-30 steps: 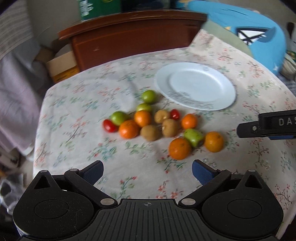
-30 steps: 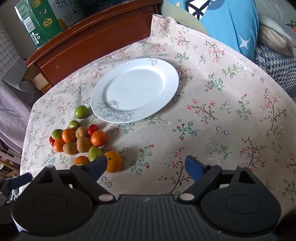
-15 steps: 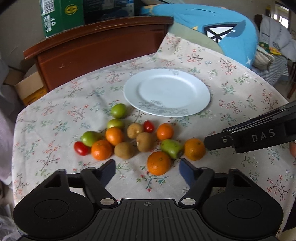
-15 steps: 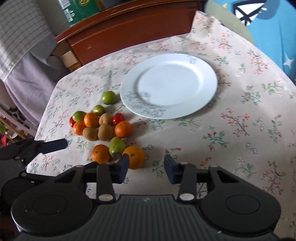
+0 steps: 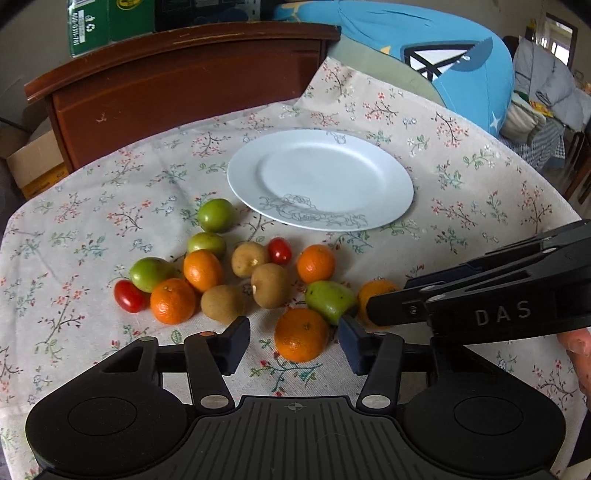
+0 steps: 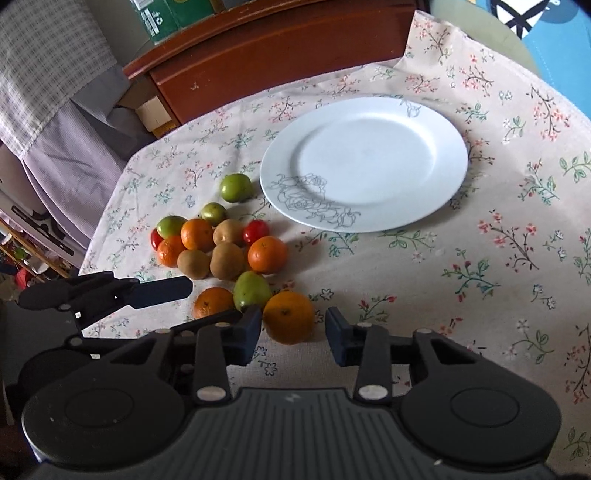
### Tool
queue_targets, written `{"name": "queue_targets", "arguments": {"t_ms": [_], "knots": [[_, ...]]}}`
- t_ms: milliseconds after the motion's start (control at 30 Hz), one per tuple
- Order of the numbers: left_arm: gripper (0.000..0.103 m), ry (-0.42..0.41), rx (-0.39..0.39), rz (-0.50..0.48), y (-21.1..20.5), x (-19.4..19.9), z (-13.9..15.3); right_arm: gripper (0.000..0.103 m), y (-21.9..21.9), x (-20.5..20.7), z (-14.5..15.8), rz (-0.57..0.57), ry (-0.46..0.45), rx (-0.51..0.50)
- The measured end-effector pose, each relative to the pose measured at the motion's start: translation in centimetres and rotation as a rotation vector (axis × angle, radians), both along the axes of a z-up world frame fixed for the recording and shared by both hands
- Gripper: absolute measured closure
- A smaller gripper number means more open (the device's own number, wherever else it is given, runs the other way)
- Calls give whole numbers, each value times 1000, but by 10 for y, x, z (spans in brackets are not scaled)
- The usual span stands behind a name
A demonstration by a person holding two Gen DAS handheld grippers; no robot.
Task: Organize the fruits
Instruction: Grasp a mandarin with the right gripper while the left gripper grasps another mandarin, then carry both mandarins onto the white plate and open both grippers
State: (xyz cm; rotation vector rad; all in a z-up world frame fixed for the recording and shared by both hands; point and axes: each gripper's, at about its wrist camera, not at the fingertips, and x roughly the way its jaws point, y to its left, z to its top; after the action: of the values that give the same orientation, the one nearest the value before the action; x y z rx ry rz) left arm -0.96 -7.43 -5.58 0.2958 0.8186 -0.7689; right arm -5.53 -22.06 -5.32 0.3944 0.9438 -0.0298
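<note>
A cluster of oranges, green fruits, kiwis and red tomatoes lies on the floral tablecloth (image 5: 461, 177), in front of an empty white plate (image 5: 319, 179) that also shows in the right wrist view (image 6: 364, 162). My left gripper (image 5: 293, 343) is open, its fingers on either side of the nearest orange (image 5: 301, 334). My right gripper (image 6: 293, 332) is open around another orange (image 6: 288, 315), which in the left wrist view (image 5: 371, 290) is partly hidden by the right gripper's fingers (image 5: 399, 306). A green fruit (image 6: 251, 290) lies between the two oranges.
A dark wooden cabinet (image 5: 177, 77) stands behind the table with a green carton (image 5: 107, 22) on top. A blue cushion (image 5: 424, 48) lies at the back right. The table edge drops off at the left (image 6: 107, 206).
Both grippers have moved down and forward to the near fruits. Each one's fingers now flank an orange. The right gripper's fingers have spread a little wider.
</note>
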Motion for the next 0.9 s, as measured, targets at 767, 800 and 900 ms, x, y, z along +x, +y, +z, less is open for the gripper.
{"name": "queue_targets", "arguments": {"t_ms": [767,800,900], "knots": [[74,-27,-22,37,9,-3,10,71,3,0,6,18,-63,2],[74,-30,-32,43,10,-2,13,71,2,-1,8,14,-71,4],[74,-49,-52,51,9,0,23,71,0,0,15,1,-92,2]]}}
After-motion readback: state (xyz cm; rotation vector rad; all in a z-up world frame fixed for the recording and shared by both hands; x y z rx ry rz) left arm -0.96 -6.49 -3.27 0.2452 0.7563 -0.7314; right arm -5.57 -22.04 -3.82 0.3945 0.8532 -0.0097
